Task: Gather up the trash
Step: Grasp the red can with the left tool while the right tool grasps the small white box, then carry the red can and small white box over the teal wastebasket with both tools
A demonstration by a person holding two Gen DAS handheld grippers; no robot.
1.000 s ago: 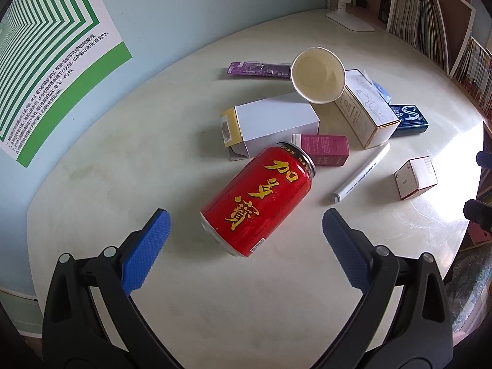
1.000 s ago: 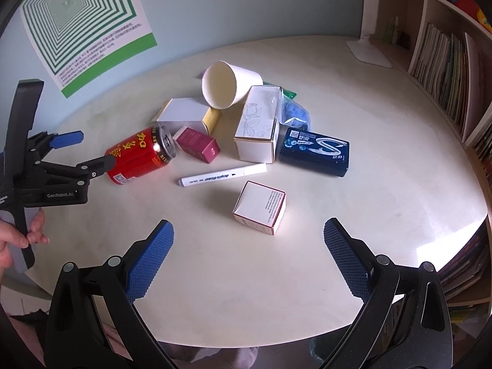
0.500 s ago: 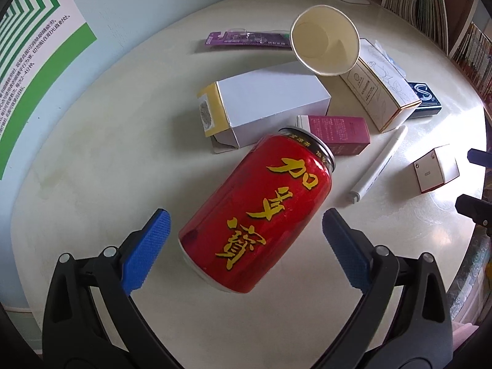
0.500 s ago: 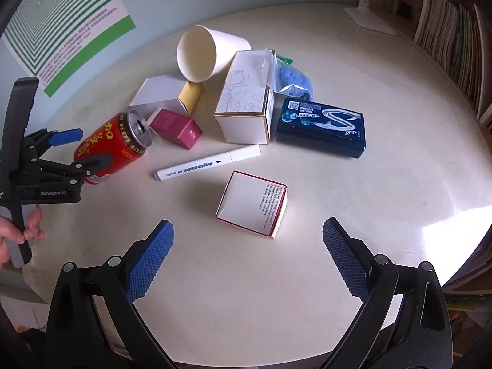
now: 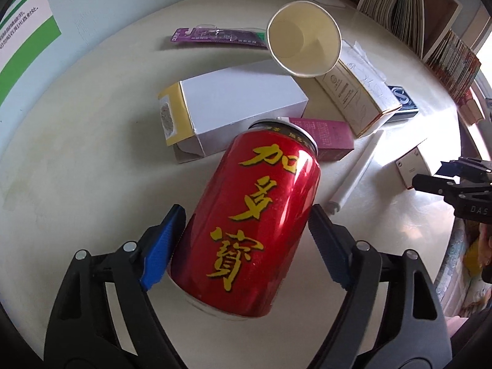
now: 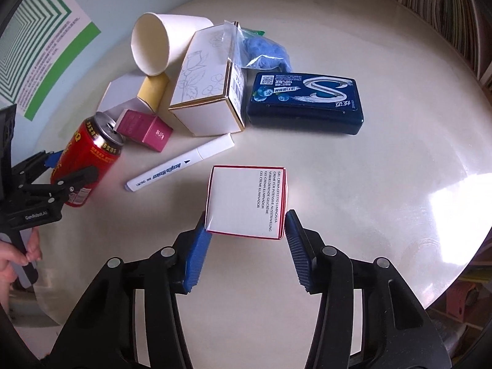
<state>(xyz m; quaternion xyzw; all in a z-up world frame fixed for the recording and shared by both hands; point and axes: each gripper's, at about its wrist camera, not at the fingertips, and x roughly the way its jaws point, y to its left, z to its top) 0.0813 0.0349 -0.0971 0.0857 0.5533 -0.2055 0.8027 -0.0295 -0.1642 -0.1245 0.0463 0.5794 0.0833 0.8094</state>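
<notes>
While a round cream table [image 6: 353, 166] carries all the litter, a pale blue wall with a green-striped poster [image 6: 40, 61] rises behind it and bookshelves [image 5: 409, 18] stand to the right of both claws.

Straight between the fingers of the left gripper [image 5: 246, 243] lies the red can [image 5: 252, 215] on its side, its opened top pointing away; the blue pads sit against or just beside its flanks, narrowed around it, though whether they press it cannot be told. Just ahead of that claw lies a white carton with a yellow end [image 5: 233, 104], and beyond it a paper cup [image 5: 303, 40] on its side, its mouth facing the claw and showing nothing inside. A small magenta box [image 5: 323, 136] lies ahead and to the right, touching the can's far rim.

Between the fingers of the right gripper [image 6: 244, 252] sits a white red-edged box [image 6: 246, 203], the left pad touching its corner, the right pad just beside it; a firm pinch cannot be confirmed. Ahead and left lies a white marker [image 6: 181, 166]; further ahead a rose-sketched box [image 6: 206, 92] and a dark blue gum pack [image 6: 306, 101].

Only the left view shows a purple blister pack [image 5: 215, 35] far ahead. Only the right view shows a clear bag holding something blue [image 6: 264, 49] and the hand [image 6: 15, 258] at the left gripper's grip.
</notes>
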